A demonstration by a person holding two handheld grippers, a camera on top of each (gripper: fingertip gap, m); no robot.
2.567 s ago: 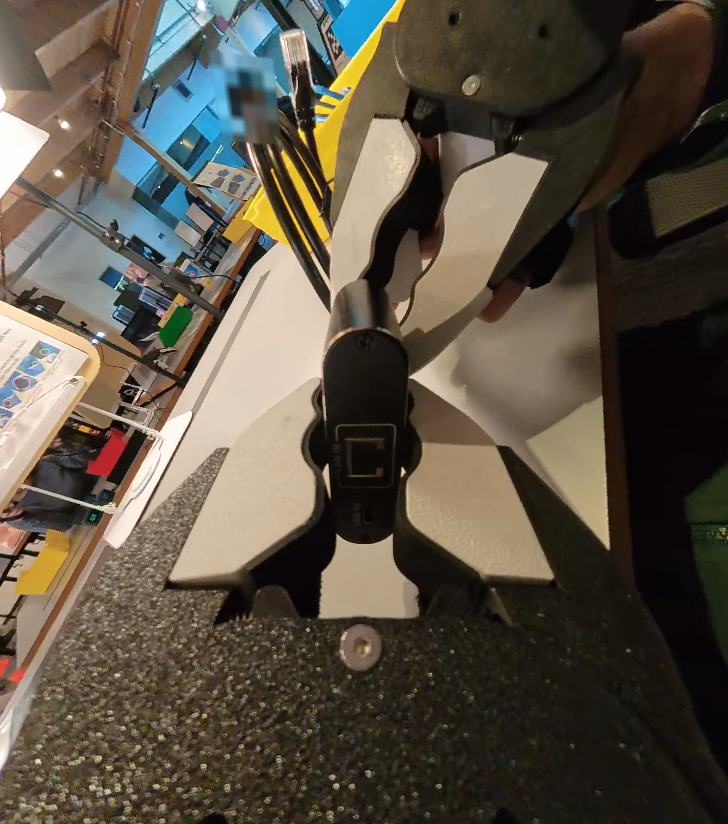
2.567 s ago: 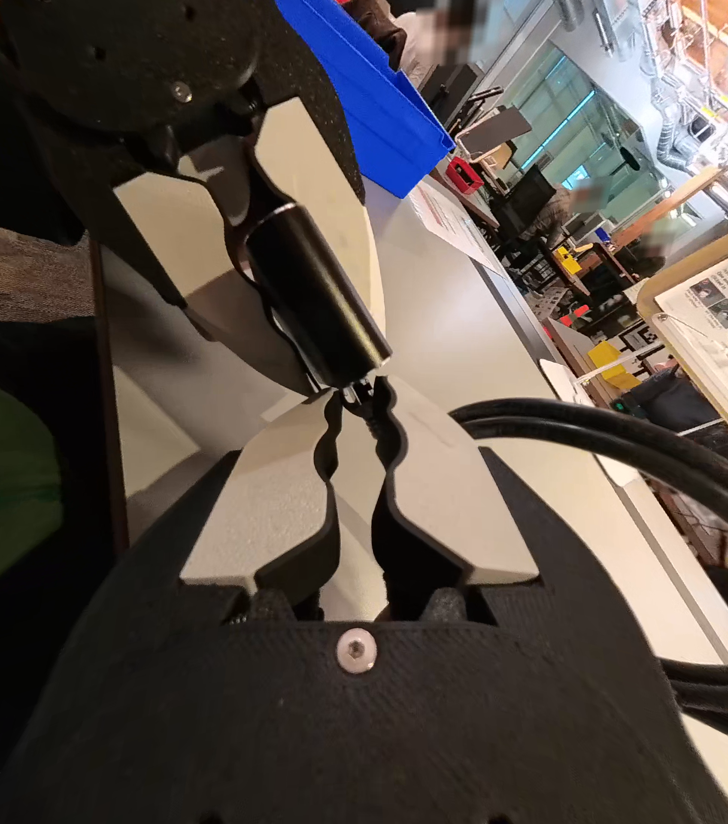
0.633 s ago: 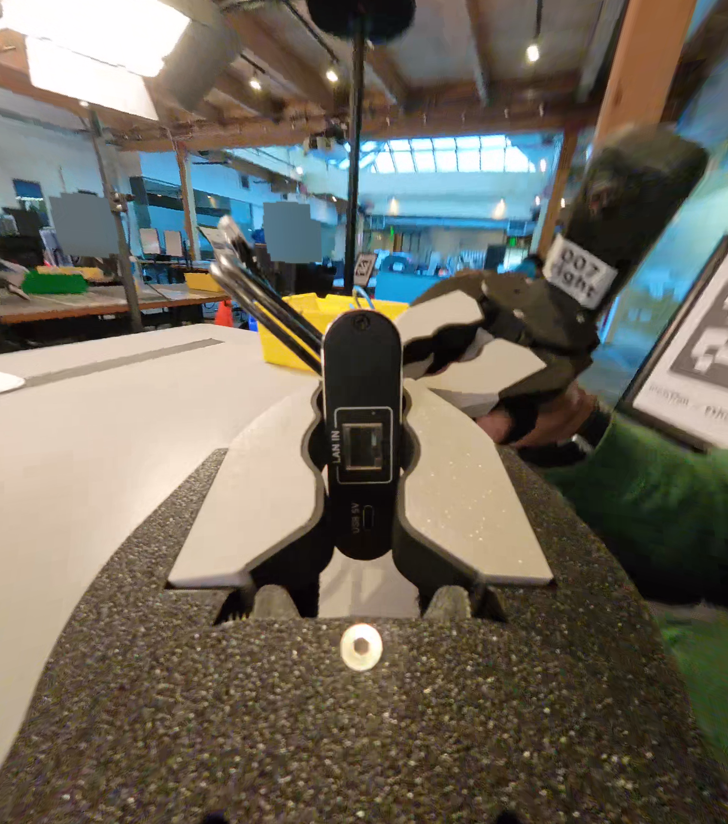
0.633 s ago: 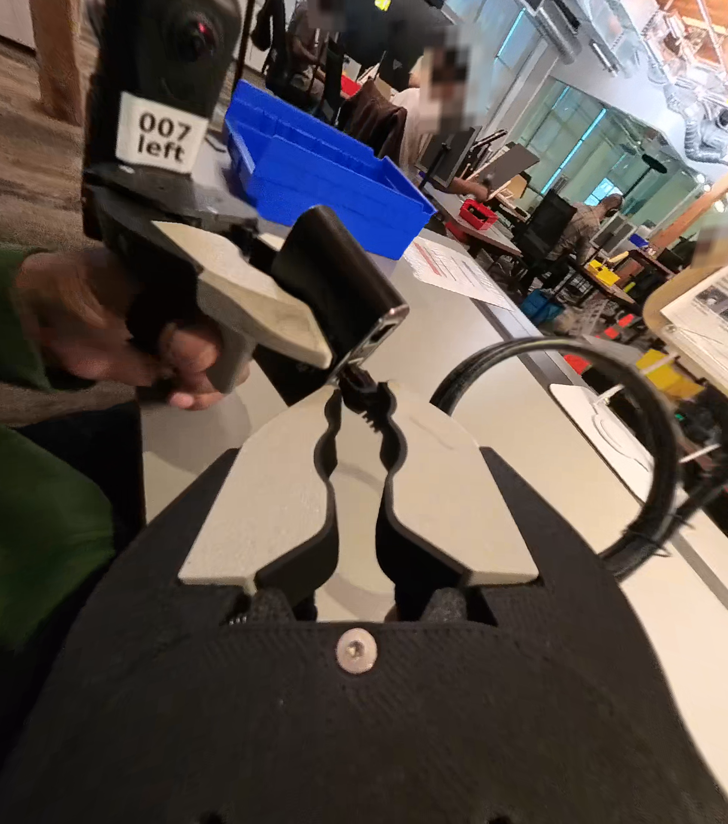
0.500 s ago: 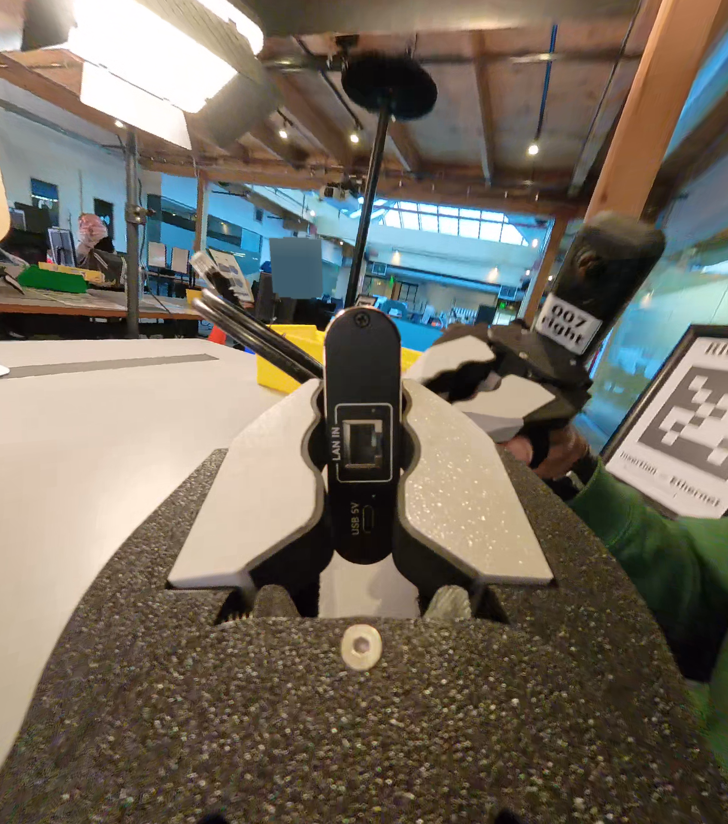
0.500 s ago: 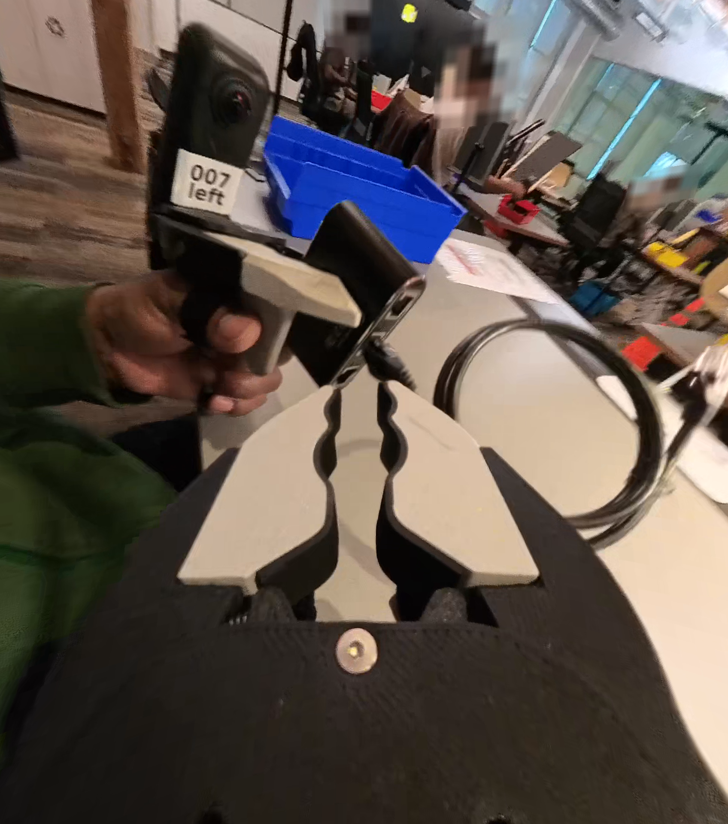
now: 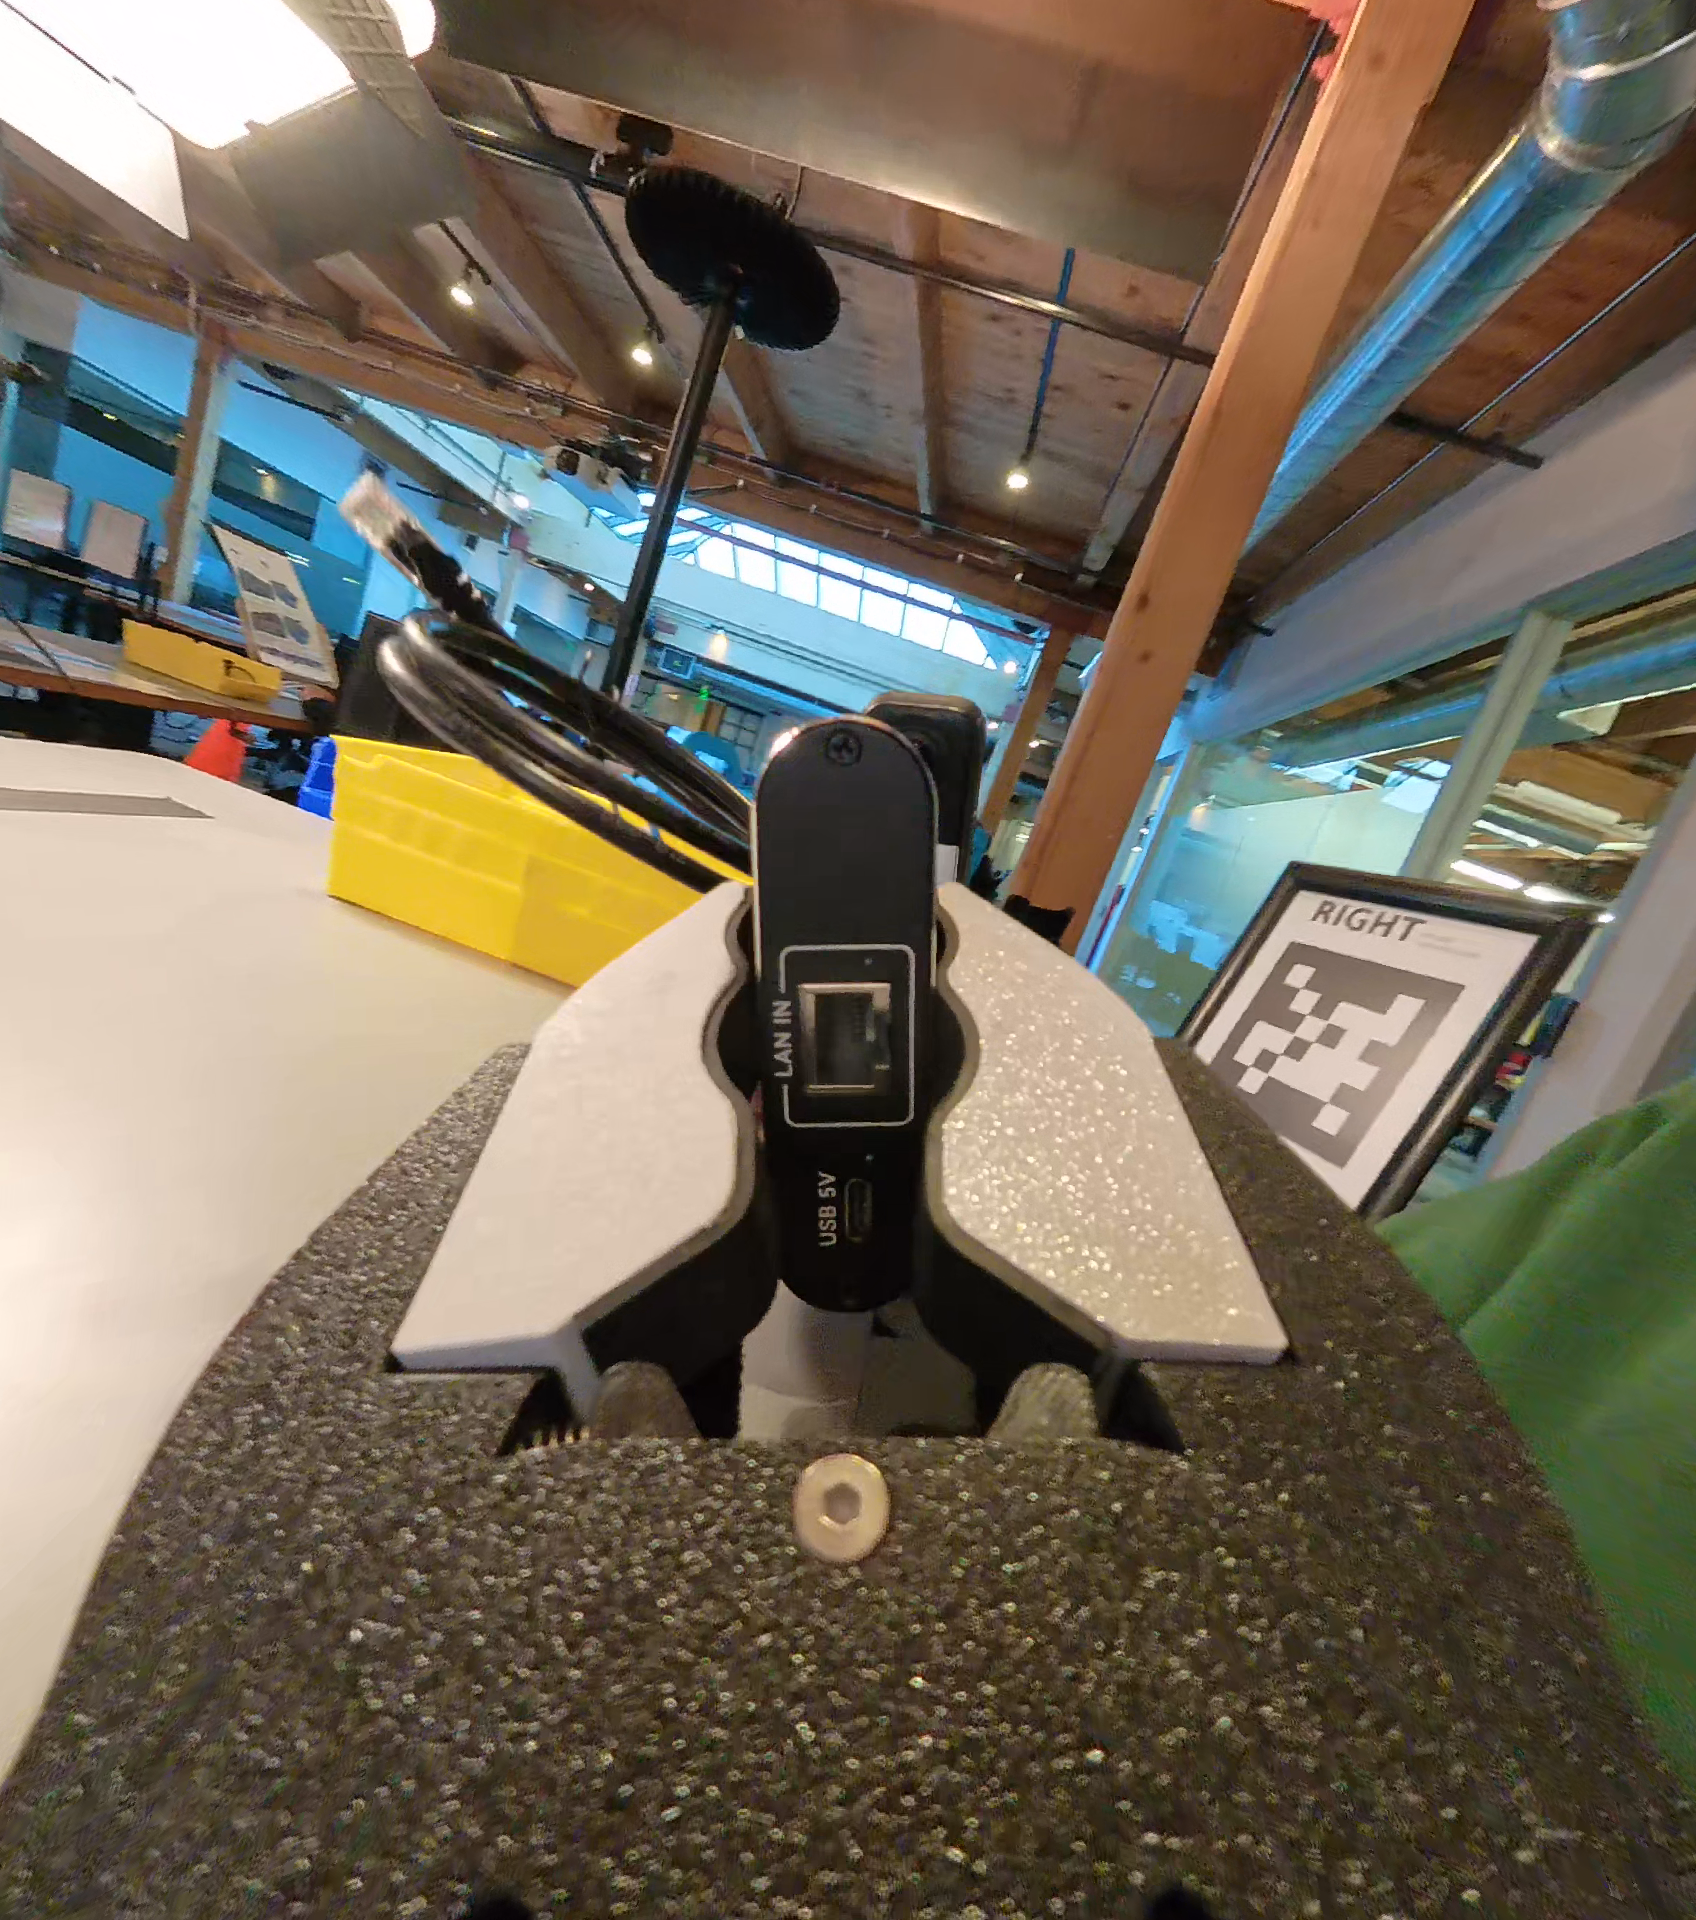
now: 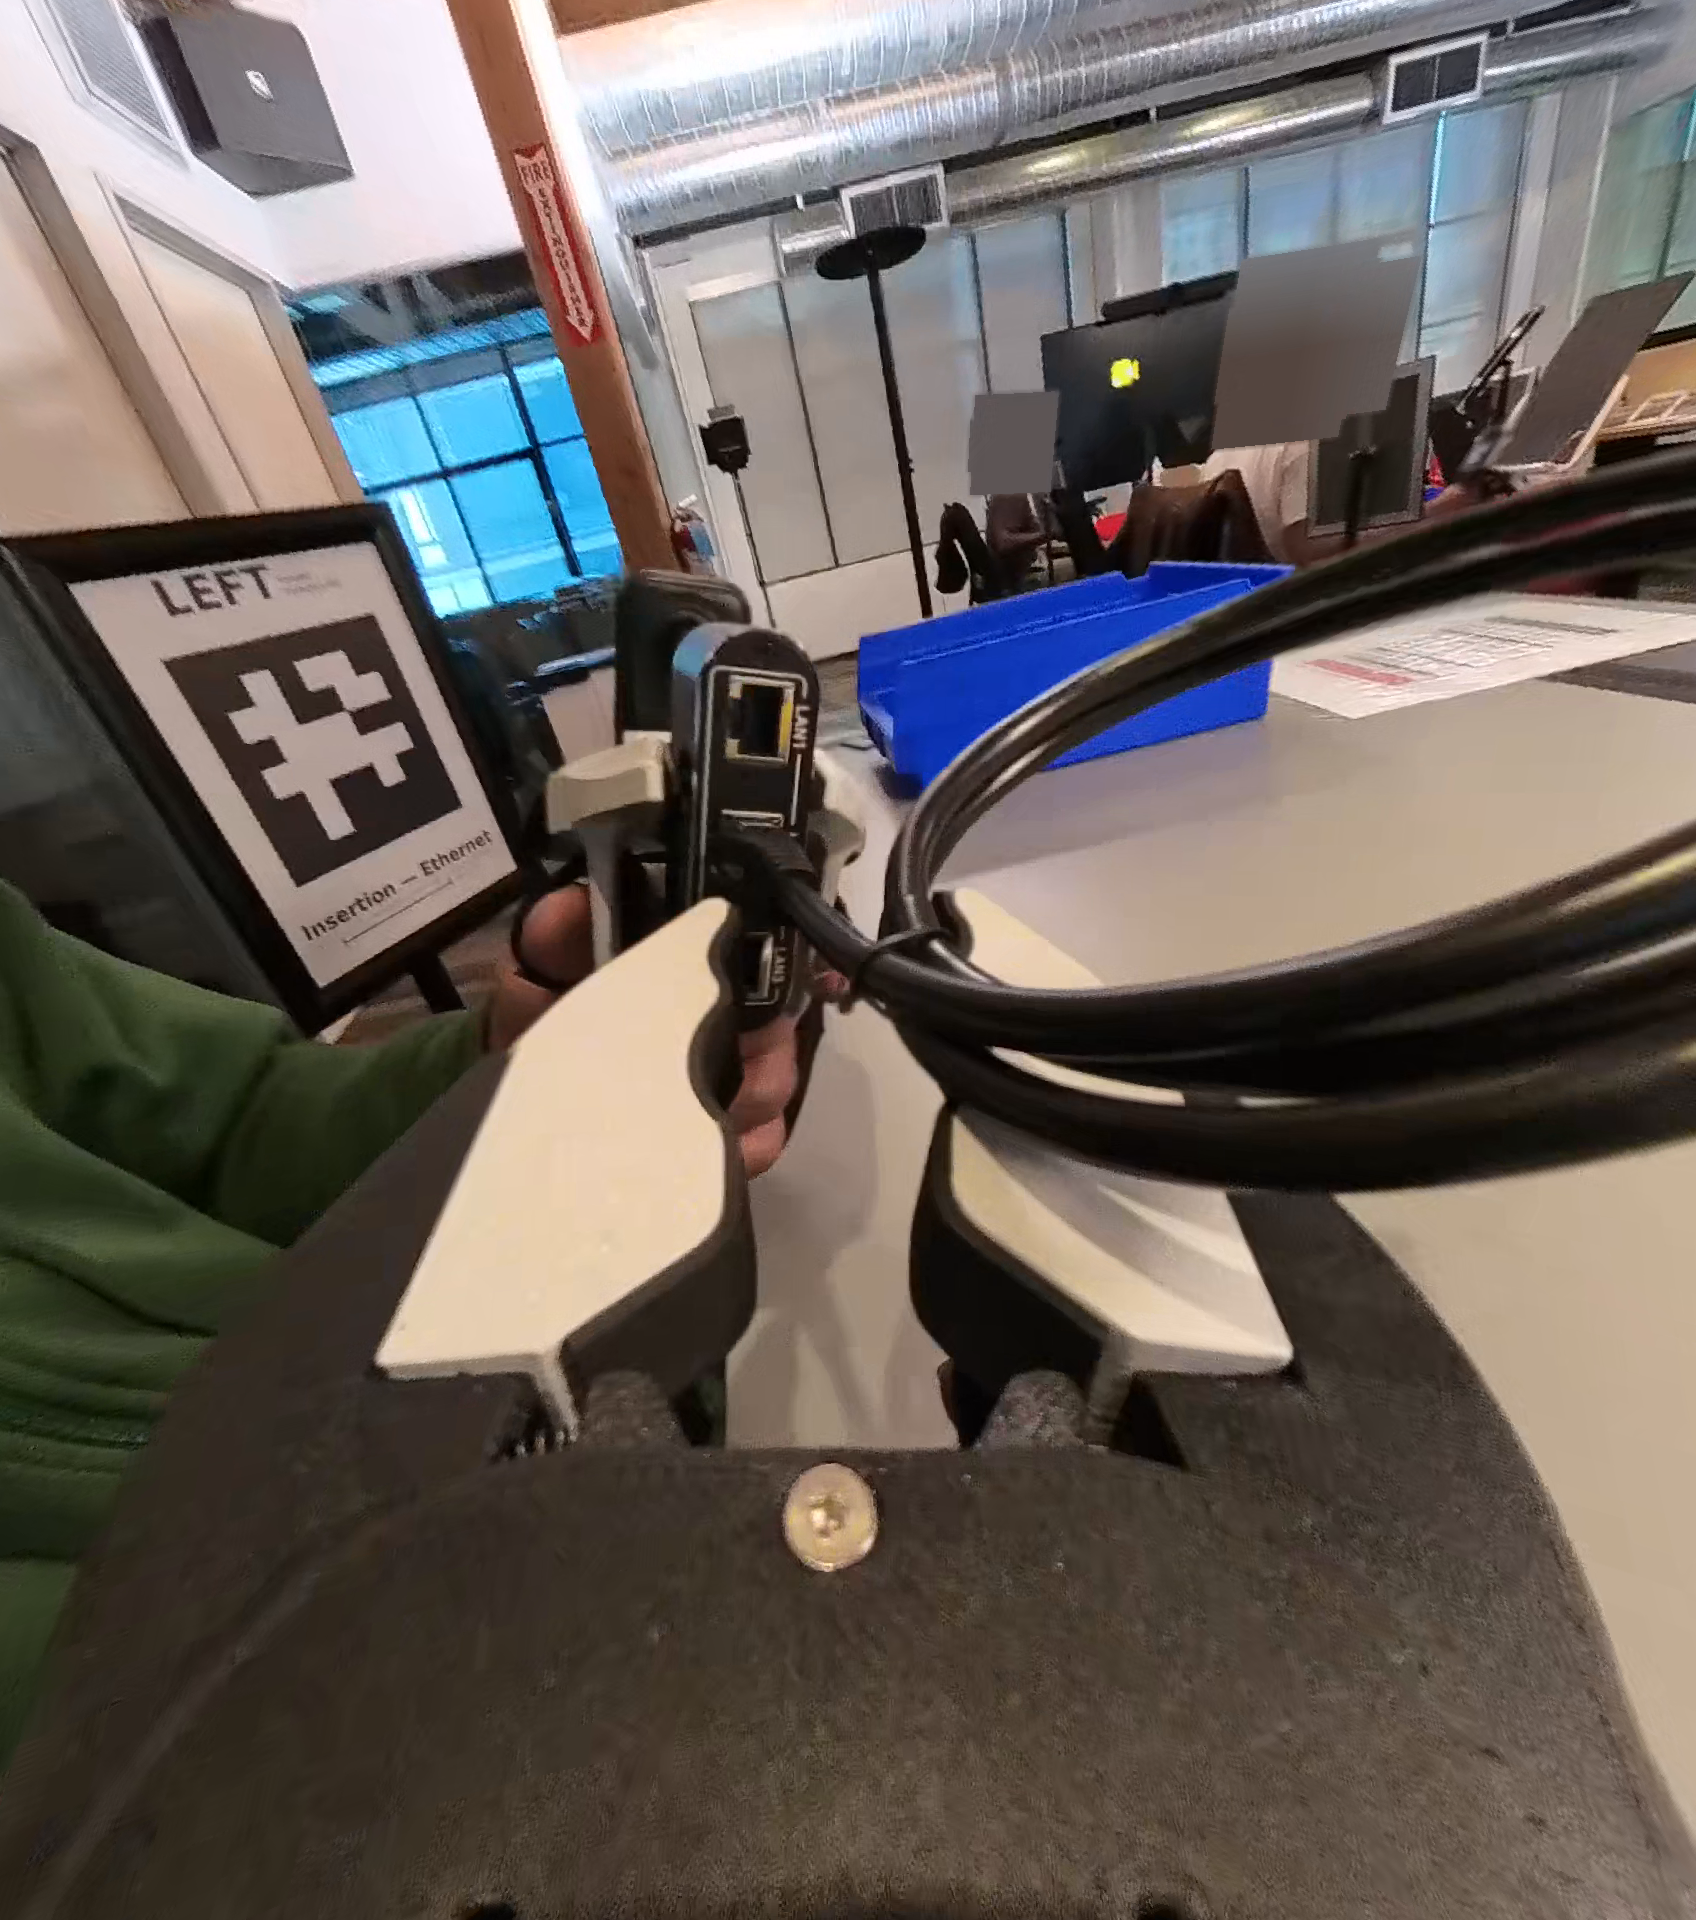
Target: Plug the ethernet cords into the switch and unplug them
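Observation:
My left gripper (image 7: 844, 914) is shut on a slim black switch (image 7: 844, 997) and holds it upright above the table; one network port and a small USB port face this camera. In the right wrist view the switch (image 8: 745, 727) shows its other face with three ports. The black plug (image 8: 771, 847) of the coiled black ethernet cord (image 8: 1343, 987) sits in the middle port. My right gripper (image 8: 833, 935) is open just in front of the plug, its fingers (image 8: 615, 1091) apart, and the cord drapes over the right one. The cord's free clear plug (image 7: 374, 516) sticks up behind the switch.
A yellow bin (image 7: 470, 862) stands on the grey table (image 7: 96, 987) behind the switch. A blue bin (image 8: 1062, 665) and a printed sheet (image 8: 1509, 644) lie on the far side. Framed marker signs (image 7: 1363, 1018) (image 8: 304, 748) stand at the table edge. A green sleeve (image 8: 96, 1143) is close by. Only a small space, under 4 cm, lies between the two pairs of fingers.
My right gripper has opened, let go of the plug and drawn back a little. The plug stays in the switch's middle port. Both grippers have swung round to level.

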